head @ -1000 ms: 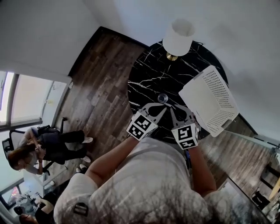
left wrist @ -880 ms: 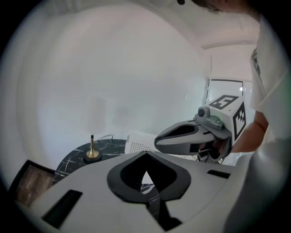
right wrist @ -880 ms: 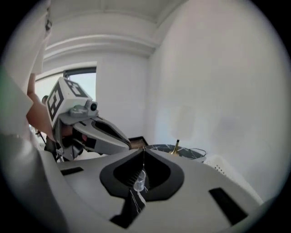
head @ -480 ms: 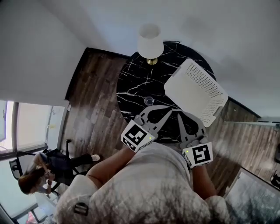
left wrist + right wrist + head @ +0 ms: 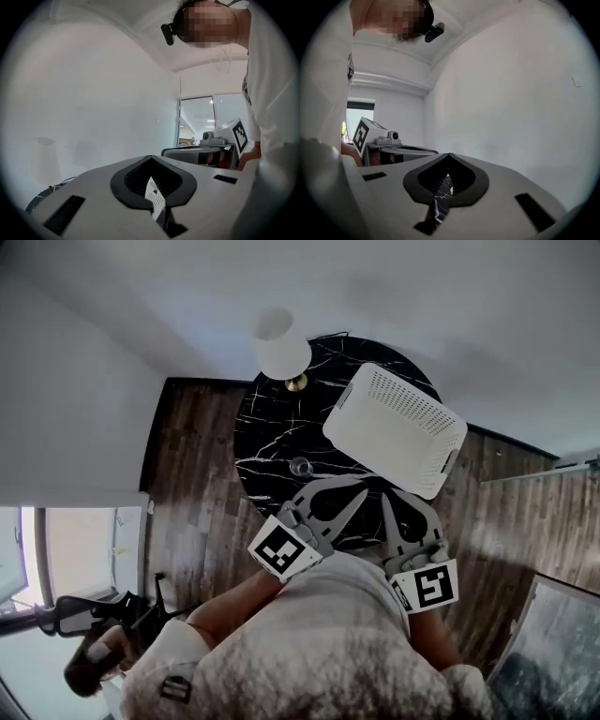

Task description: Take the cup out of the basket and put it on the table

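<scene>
Since a second ago I have drawn both tools back toward my chest, away from the cup, and the right one sits lower than the left. Nearest me, my left gripper (image 5: 356, 491) has its jaws pressed together with nothing between them, and my right gripper (image 5: 387, 502) is likewise closed and empty; both hang over the near edge of the table (image 5: 272, 442).

Just beyond the left tool's tips, the cup (image 5: 300, 466) stands on the black marbled top, apart from both tools and outside the basket (image 5: 394, 427). I judge the task done: nothing is left but to rest.

It looks like a small clear glass, seen from above as a pale ring, apparently upright. Farther off to the right lies the white perforated basket, and behind it the lamp (image 5: 281, 345).
</scene>
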`<state>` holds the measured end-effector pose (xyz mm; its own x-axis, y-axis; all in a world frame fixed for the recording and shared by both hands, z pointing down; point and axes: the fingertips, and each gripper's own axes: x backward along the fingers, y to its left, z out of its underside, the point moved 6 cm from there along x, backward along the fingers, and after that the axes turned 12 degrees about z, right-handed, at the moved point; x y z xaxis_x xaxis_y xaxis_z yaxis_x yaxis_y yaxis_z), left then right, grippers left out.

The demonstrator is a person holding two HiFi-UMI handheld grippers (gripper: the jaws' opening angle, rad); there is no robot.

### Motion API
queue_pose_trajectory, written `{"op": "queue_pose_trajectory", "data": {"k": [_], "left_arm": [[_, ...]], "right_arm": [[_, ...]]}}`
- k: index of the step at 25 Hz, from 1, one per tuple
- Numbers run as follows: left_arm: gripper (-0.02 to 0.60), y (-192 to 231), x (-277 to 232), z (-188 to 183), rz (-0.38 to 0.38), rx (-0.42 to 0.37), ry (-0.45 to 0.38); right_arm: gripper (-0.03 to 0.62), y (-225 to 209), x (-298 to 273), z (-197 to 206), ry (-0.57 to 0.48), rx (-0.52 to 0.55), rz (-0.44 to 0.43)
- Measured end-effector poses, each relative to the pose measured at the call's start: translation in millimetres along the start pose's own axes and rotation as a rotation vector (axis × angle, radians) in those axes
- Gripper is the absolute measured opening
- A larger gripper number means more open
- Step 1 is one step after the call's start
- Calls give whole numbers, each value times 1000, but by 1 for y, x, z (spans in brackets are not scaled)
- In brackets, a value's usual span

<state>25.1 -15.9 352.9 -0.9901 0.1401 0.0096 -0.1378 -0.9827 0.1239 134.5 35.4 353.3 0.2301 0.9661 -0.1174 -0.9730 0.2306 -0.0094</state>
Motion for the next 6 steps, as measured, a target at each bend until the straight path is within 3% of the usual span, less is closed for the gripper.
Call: {"op": "queue_pose_trajectory", "data": {"k": [6], "left_arm": [[6,-9,-15,-3,24,5,-14]], "right_arm": [[8,-7,7,-1,-3,-6,29]]}}
